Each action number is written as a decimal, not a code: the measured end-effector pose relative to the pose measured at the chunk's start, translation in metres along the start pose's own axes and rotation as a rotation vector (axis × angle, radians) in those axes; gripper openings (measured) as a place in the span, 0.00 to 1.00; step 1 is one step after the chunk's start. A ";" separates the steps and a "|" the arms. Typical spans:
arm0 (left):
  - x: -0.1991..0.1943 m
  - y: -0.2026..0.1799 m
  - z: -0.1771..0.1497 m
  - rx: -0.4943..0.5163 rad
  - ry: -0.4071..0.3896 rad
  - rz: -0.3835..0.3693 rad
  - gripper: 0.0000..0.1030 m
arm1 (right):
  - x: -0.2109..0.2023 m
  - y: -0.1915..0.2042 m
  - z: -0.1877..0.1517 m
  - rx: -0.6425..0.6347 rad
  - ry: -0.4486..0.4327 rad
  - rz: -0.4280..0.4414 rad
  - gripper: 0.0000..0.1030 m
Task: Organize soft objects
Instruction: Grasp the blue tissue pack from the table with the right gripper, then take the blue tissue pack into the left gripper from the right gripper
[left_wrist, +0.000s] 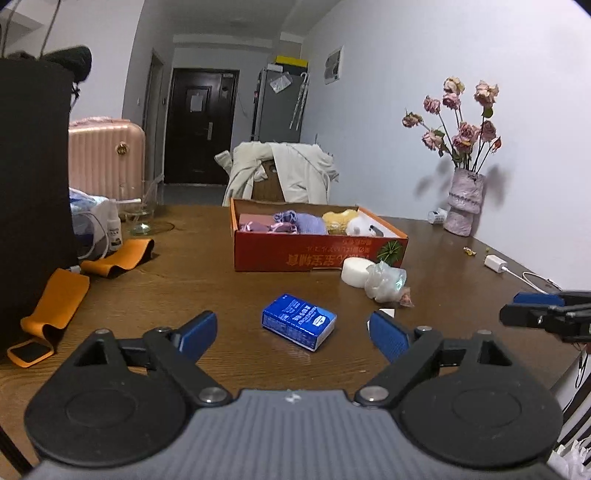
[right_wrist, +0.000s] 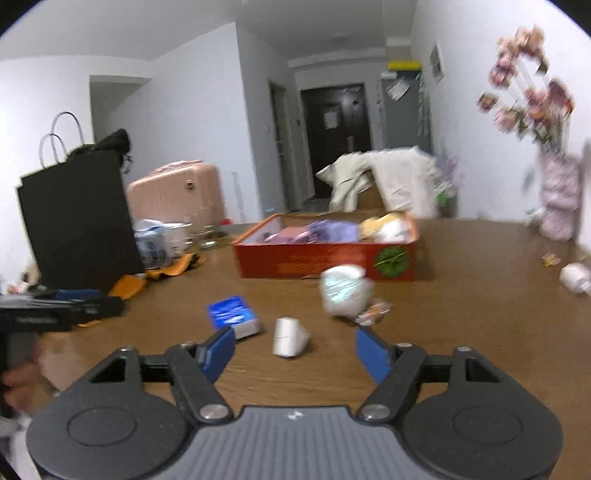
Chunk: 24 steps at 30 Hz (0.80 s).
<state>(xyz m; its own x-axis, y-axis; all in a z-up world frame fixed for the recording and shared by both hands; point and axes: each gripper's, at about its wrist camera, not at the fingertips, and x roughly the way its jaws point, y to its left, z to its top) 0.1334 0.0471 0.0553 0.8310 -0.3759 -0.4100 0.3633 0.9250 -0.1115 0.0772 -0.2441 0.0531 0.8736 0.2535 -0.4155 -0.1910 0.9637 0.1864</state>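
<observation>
A red cardboard box on the brown table holds pink, purple, yellow and white soft items; it also shows in the right wrist view. A blue tissue pack lies just ahead of my open, empty left gripper. In the right wrist view the pack lies left of a small white packet, which sits just ahead of my open, empty right gripper. A clear bag of white stuff and a white roll lie before the box.
A black paper bag and orange straps are at the left. A vase of dried roses stands at the wall on the right, with a white charger near it. A chair with a coat stands behind the table.
</observation>
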 end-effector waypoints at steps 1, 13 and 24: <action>0.008 0.000 0.001 0.005 0.008 -0.010 0.88 | 0.008 0.004 -0.001 0.015 0.021 0.038 0.59; 0.153 0.025 0.013 0.037 0.159 -0.071 0.67 | 0.131 0.005 -0.011 0.252 0.207 0.176 0.36; 0.143 0.060 -0.011 -0.350 0.284 -0.228 0.32 | 0.187 0.003 0.001 0.345 0.210 0.220 0.36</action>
<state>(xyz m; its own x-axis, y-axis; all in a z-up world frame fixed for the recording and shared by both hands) 0.2692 0.0493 -0.0204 0.5820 -0.5854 -0.5644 0.3188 0.8028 -0.5039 0.2409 -0.1942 -0.0230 0.7126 0.4951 -0.4971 -0.1706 0.8096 0.5617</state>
